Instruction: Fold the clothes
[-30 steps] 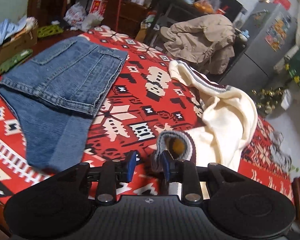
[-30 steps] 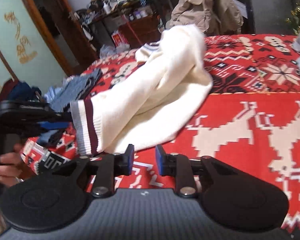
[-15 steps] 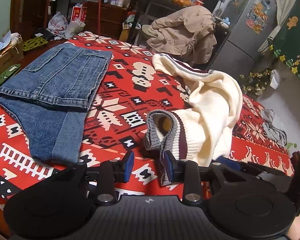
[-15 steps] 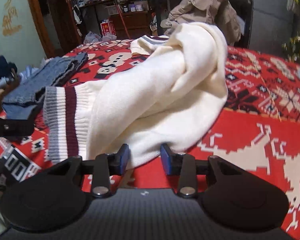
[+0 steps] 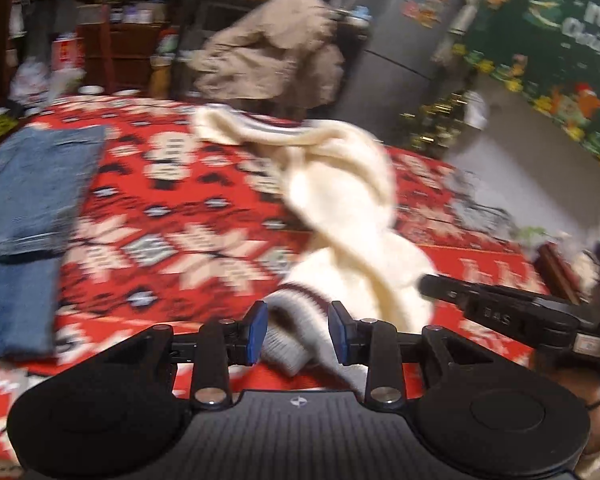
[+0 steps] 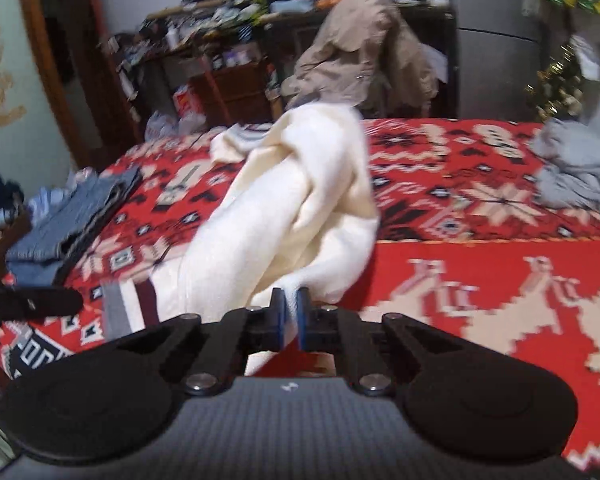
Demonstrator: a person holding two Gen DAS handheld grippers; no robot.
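Pinching cream sweater (image 6: 292,208) edge – right gripper (image 6: 291,320) clamped; left gripper (image 5: 296,334) agape around striped cuff (image 5: 296,320)

Behind your bed (image 6: 480,280) a tan coat (image 6: 364,48) drapes a chair — cluttered shelves (image 6: 204,40) left of it, a grey fridge (image 6: 496,36) right, dim light.

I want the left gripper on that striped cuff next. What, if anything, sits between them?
Nothing visible. The cuff lies right in front of the open left gripper, on the blanket; the right gripper pinches the sweater elsewhere.
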